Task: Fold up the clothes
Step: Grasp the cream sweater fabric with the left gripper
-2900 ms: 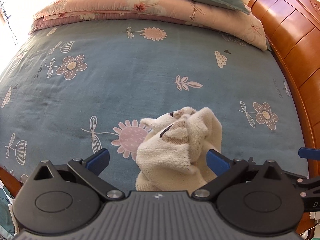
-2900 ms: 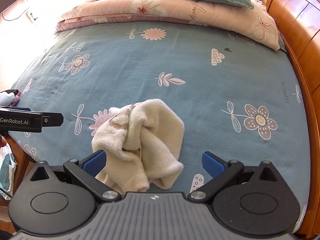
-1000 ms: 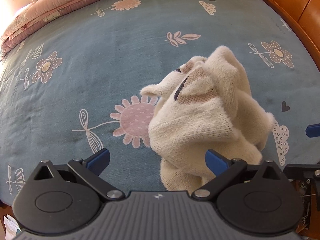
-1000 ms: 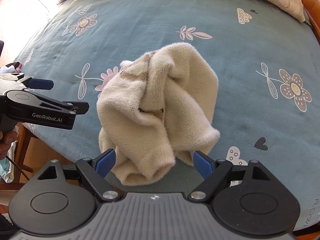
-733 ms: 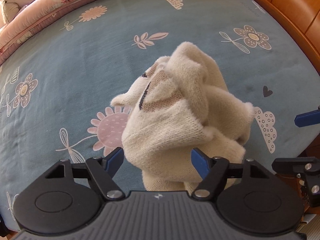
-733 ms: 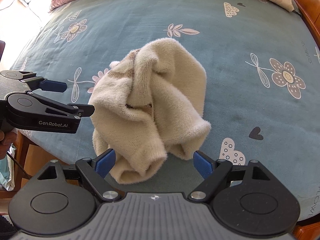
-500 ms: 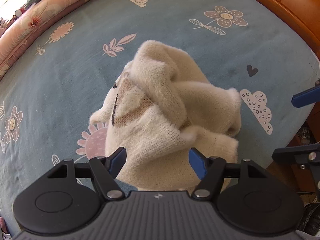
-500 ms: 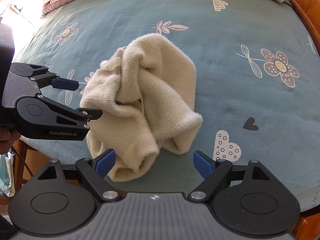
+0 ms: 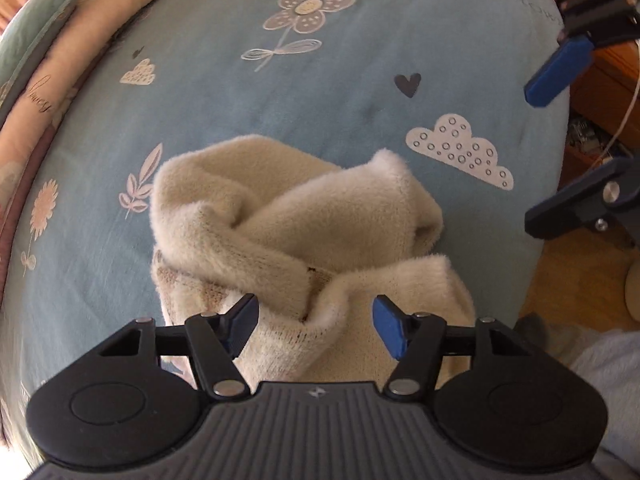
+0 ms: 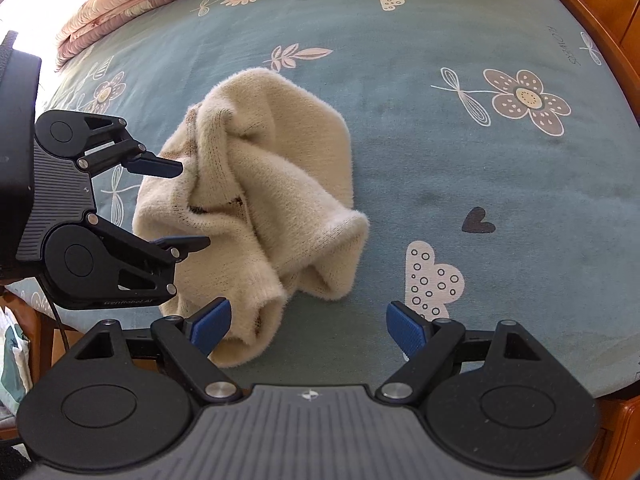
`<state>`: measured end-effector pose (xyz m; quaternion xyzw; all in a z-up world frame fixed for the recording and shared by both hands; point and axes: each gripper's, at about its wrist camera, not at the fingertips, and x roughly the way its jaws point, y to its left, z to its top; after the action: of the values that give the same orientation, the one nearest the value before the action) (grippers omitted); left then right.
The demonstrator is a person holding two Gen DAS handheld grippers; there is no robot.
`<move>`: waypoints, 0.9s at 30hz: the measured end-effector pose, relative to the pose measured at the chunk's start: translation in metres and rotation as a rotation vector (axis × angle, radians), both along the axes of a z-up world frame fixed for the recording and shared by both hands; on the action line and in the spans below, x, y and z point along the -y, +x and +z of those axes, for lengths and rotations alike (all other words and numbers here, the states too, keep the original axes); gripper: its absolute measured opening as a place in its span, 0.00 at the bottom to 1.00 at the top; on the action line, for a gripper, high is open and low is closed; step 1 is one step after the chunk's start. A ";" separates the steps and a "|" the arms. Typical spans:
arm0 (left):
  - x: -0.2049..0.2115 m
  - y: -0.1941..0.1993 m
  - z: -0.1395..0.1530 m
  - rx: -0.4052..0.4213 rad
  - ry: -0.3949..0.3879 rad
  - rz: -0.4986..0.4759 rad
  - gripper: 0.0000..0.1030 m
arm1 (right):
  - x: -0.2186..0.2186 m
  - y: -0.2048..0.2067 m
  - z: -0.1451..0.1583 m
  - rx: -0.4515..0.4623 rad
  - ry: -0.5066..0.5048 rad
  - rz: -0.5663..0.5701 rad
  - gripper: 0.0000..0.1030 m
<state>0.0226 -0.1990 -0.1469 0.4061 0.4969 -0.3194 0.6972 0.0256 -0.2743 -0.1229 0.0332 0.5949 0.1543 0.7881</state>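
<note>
We are seeing a teal bedsheet (image 10: 440, 160) printed with flowers and clouds lying across the bed, a pink quilt (image 10: 132, 0) resting beside an orange wooden frame (image 10: 600, 4).

The crumpled sweater (image 10: 256, 196) lies on the bed (image 10: 460, 140) near its front edge. My left gripper (image 10: 188, 204) sits at the sweater's left side, my right gripper (image 10: 308, 328) at its near edge. The folded quilt (image 10: 132, 4) lies along the bed's far end.
</note>
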 end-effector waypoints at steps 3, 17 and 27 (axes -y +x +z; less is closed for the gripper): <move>0.008 -0.004 -0.013 -0.031 0.036 -0.170 0.56 | 0.006 0.000 -0.002 0.006 0.001 -0.017 0.86; -0.006 -0.006 -0.026 -0.217 0.242 -0.532 0.18 | 0.014 -0.006 -0.005 -0.013 -0.006 -0.017 0.86; -0.029 0.021 -0.012 -0.170 0.152 -0.367 0.10 | 0.000 -0.006 -0.006 -0.003 0.000 0.024 0.86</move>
<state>0.0435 -0.1698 -0.1589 0.5127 0.4944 -0.4357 0.5503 0.0198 -0.2745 -0.1291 0.0261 0.5966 0.1636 0.7853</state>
